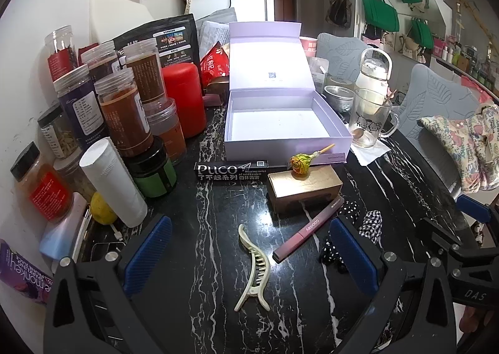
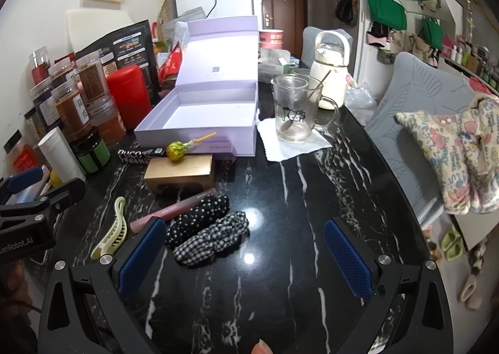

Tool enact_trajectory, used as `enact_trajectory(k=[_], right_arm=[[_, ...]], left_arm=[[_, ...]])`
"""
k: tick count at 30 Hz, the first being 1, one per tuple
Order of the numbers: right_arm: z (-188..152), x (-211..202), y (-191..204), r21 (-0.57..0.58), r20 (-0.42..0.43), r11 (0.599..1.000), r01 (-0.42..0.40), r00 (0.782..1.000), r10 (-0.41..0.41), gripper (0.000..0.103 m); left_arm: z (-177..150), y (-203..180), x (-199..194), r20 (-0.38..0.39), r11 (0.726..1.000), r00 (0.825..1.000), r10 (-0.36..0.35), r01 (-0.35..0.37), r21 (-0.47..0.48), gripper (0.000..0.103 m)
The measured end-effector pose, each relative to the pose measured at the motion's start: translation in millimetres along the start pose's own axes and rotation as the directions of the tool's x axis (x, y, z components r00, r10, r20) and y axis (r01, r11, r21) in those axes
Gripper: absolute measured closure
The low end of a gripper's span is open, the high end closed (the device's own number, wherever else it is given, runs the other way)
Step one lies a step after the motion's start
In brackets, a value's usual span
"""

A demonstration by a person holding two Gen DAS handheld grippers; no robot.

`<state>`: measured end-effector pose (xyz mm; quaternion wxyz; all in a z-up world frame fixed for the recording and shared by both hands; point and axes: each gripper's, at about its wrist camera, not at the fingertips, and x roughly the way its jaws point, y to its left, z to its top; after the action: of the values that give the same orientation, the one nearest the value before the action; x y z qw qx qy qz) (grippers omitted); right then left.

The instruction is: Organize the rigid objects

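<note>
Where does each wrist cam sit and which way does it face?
Left wrist: on the left claw, low over the table, facing the hair clip and open box; right claw at right edge.
Right wrist: on the right claw, facing scrunchies and mug; left claw at left edge.
Shared: box, lollipop, clip.

Lots of colour on one black marble table [image 2: 280,260] with white veins

Pale lilac cardboard box [image 1: 280,138] mid-frame, gold carton [image 1: 304,188] under a yellow-green lollipop [image 1: 300,163]. Cream hair claw [image 1: 254,266], mauve pen tube [image 1: 308,229], black polka-dot scrunchie [image 2: 199,216], black-white gingham scrunchie [image 2: 215,238]. Red canister [image 1: 184,98] centre-left; blue ribbed gripper pads [image 1: 146,257] at the bottom.
</note>
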<state>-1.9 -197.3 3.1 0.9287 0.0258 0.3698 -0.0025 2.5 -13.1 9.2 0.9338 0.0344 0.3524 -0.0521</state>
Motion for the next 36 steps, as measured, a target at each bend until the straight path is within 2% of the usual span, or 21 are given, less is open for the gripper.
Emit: enact_trajectory(k=[36], right_arm=[[0.5,-2.3,1.2,-0.008,-0.002,1.0,0.002,1.0,-0.002,0.0]], left_arm=[[-4.3,1.9,4.1,-0.023,1.0,1.0,-0.011,0.011,-0.014,0.0]])
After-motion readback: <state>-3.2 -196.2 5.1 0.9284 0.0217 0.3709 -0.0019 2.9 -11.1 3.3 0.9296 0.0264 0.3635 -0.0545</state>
